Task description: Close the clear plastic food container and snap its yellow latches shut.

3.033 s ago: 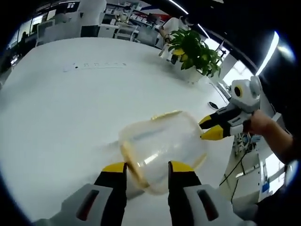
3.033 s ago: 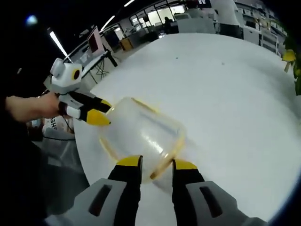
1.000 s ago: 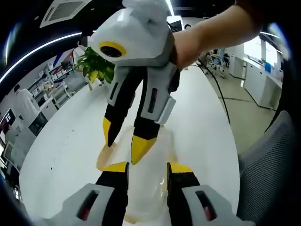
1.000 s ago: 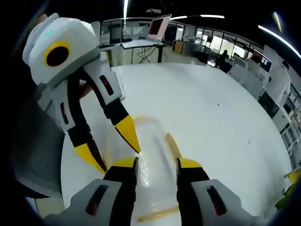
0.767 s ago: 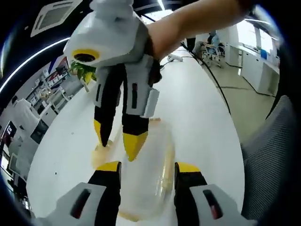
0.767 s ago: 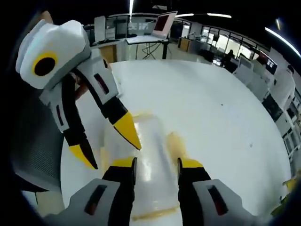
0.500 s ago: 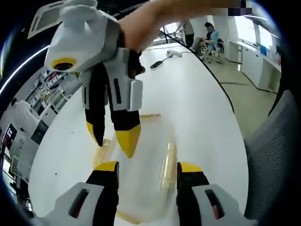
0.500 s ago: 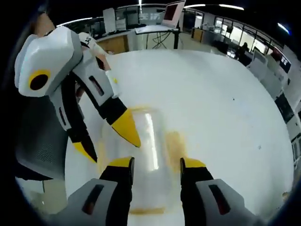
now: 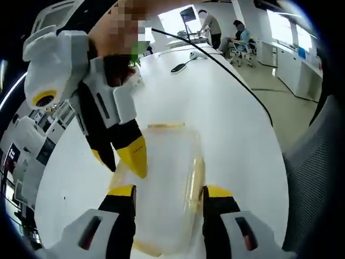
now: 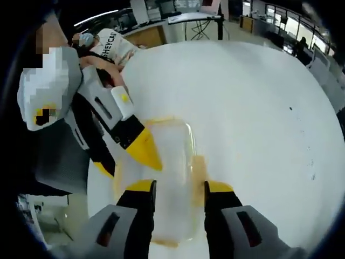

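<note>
White tabletop [image 9: 232, 113] [image 10: 253, 97] in an open office, desks and people at the far end. Clear container [image 9: 161, 183] [image 10: 161, 178] lies on it directly ahead of both tongs, between their yellow tips. Nothing visible inside it.

Left tongs [image 9: 168, 193]: jaws apart, straddling the near end of the container, not gripping. In the right gripper view the same tongs [image 10: 126, 158] come in from the left, one yellow tip over the container's top near its left edge.

Right tongs [image 10: 174, 189]: jaws apart, either side of the container, released. Seen from the left gripper view [image 9: 121, 159], one tip sits over the container's left edge.

Yellow latch [image 9: 195, 181] [image 10: 198, 167] runs along the container's right side; another at the far end [image 9: 164, 125]. Latched or not: cannot tell, clear plastic blurs the seams. Near end is cut off behind the jaws.
</note>
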A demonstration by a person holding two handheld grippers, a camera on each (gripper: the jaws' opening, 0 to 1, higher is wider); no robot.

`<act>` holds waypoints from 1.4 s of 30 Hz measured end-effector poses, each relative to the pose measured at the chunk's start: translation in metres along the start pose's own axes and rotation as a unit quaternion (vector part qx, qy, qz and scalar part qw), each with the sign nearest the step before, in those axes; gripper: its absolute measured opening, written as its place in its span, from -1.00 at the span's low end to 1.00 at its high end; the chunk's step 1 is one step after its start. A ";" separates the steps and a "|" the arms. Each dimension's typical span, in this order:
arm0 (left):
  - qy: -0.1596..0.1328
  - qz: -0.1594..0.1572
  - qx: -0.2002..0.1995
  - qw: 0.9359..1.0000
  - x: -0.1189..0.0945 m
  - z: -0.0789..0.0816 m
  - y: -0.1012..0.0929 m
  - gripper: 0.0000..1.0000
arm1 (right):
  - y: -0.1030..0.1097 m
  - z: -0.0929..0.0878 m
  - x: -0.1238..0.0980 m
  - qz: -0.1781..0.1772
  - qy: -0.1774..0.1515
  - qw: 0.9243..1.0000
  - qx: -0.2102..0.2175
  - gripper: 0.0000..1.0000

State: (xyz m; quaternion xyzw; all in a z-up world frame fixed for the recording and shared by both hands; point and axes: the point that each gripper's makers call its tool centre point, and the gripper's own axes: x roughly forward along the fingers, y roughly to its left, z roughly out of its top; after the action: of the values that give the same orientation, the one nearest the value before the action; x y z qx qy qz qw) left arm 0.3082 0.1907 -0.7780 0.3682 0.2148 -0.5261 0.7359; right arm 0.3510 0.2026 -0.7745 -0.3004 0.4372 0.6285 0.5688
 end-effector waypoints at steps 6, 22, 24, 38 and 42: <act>-0.010 0.000 -0.005 1.000 0.004 0.003 0.001 -0.03 | -0.001 -0.001 0.003 0.008 0.043 0.999 -0.008 -0.35; -0.014 -0.002 -0.002 1.000 0.005 0.004 -0.001 -0.12 | -0.007 -0.007 0.005 0.037 0.156 0.986 -0.041 -0.40; -0.016 -0.005 -0.002 1.000 0.005 0.004 -0.001 -0.13 | -0.007 -0.007 0.005 0.035 0.150 0.987 -0.039 -0.41; -0.028 -0.010 0.003 1.000 0.007 0.010 -0.006 -0.18 | -0.003 -0.004 0.009 0.046 0.165 0.985 -0.020 -0.40; -0.027 -0.008 0.002 1.000 0.006 0.009 -0.006 -0.18 | -0.003 -0.004 0.009 0.044 0.167 0.985 -0.019 -0.39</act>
State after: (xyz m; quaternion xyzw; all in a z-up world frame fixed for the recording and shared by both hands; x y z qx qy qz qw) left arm 0.3044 0.1791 -0.7781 0.3533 0.1973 -0.5422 0.7364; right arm 0.3517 0.2028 -0.7847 -0.3919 0.5272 0.6022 0.4536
